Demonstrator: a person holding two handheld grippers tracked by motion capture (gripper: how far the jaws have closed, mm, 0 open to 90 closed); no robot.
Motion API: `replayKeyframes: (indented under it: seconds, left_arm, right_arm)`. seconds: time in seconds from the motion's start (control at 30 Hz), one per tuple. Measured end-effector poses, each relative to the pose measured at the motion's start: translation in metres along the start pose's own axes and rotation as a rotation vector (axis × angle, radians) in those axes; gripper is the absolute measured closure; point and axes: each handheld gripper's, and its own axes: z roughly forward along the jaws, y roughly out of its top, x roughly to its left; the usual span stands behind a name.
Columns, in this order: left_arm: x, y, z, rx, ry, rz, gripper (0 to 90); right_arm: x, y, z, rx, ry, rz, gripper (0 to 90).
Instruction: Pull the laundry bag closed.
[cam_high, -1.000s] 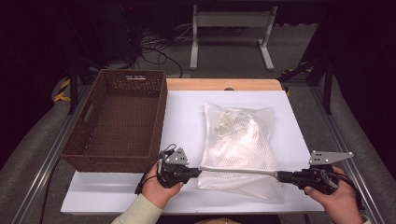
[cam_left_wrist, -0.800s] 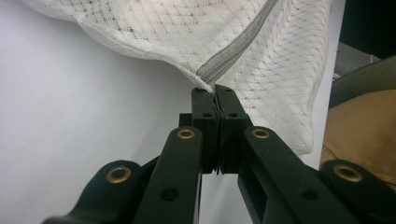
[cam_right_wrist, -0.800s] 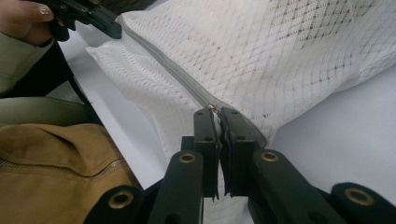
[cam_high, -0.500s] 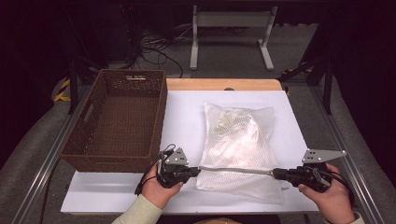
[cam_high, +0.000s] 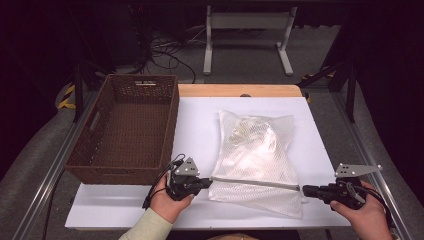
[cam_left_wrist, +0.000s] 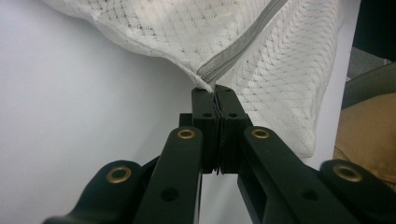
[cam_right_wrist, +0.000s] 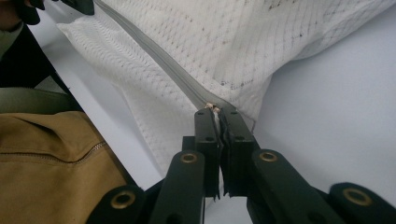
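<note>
1. The mesh bag (cam_high: 255, 157) lies flat on the white table (cam_high: 200, 130), just to the right of the brown basket (cam_high: 127, 127).
2. Your left gripper (cam_high: 206, 182) pinches the left end of the bag's grey zipper (cam_high: 255, 182).
3. Your right gripper (cam_high: 305, 190) pinches the zipper's right end, where the little pull (cam_right_wrist: 212, 107) sits.
4. The zipper is stretched straight between your two grippers.
5. Something pale is inside the bag.

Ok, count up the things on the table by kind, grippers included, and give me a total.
Mesh bag: 1
Basket: 1
Grippers: 2, left gripper and right gripper, each shut on the bag's zipper ends
Total: 4
</note>
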Motion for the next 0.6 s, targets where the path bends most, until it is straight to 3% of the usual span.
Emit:
replayKeyframes:
  seconds: [0.37,0.5,0.6]
  left_arm:
    - [0.0001,-0.0014,-0.0003,0.006,0.002,-0.005,88.5]
    - [0.0,-0.0027,-0.0002,0.013,-0.003,0.008,88.1]
    - [-0.0005,-0.0041,-0.0019,0.003,0.015,0.011,81.4]
  right_arm:
    - [-0.009,-0.0045,-0.0013,0.004,0.003,0.035,86.6]
    - [-0.0082,-0.0026,0.0005,0.006,-0.002,0.015,86.0]
    - [-0.0091,-0.0014,0.0016,0.01,-0.037,-0.016,75.2]
